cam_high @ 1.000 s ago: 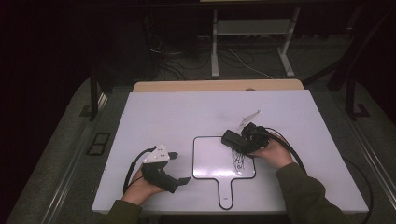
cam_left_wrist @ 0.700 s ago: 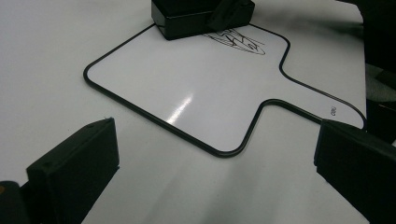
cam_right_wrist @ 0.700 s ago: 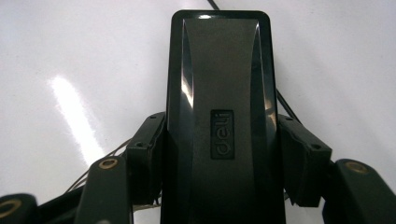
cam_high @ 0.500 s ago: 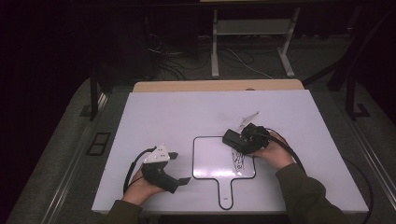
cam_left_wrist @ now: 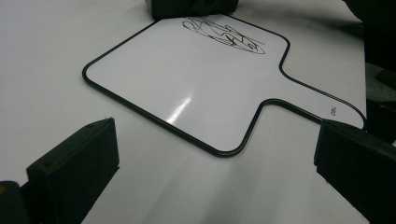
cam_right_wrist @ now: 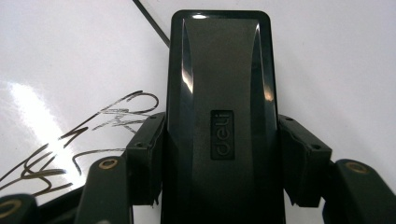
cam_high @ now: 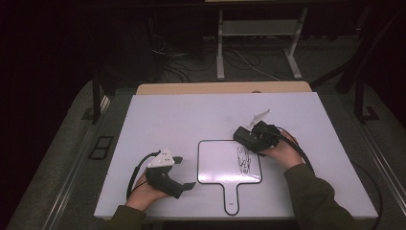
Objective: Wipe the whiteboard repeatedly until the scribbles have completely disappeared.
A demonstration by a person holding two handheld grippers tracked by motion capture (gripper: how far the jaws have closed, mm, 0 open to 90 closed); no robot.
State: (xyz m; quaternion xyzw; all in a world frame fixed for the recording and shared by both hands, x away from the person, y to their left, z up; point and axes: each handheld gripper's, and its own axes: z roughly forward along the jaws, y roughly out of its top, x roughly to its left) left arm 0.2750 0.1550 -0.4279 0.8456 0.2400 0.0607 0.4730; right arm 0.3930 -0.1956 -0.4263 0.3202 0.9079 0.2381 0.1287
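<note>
The right claw [cam_right_wrist: 215,154] is clamped on a black whiteboard eraser [cam_right_wrist: 218,93], its two jaws pressing the eraser's long sides so that the block lies lengthwise between them; that grip keeps the flat underside facing down, which is what wiping would need. In the high view the eraser [cam_high: 245,136] sits at the upper right corner of the small paddle-shaped whiteboard [cam_high: 218,163], right at the top of the black scribble [cam_high: 244,160] (the marks run down the board's right side, so the eraser appears poised to start its pass at their upper end). Whether the pad already presses on the surface cannot be told; the right gripper view shows it close over the glossy board with the scribble [cam_right_wrist: 93,140] beside it.

The whiteboard lies flat on the white table [cam_high: 167,115], handle towards the person, roughly midway between the two hands; nothing holds it down. The left claw [cam_high: 184,172] rests on the table just left of the board, jaws wide apart and holding nothing; from its own view the board [cam_left_wrist: 187,79] lies ahead between the open jaws, so it looks placed to steady the board if the wiping makes it slide. A small pale object [cam_high: 258,116] lies on the table beyond the right hand; it is too small to identify.
</note>
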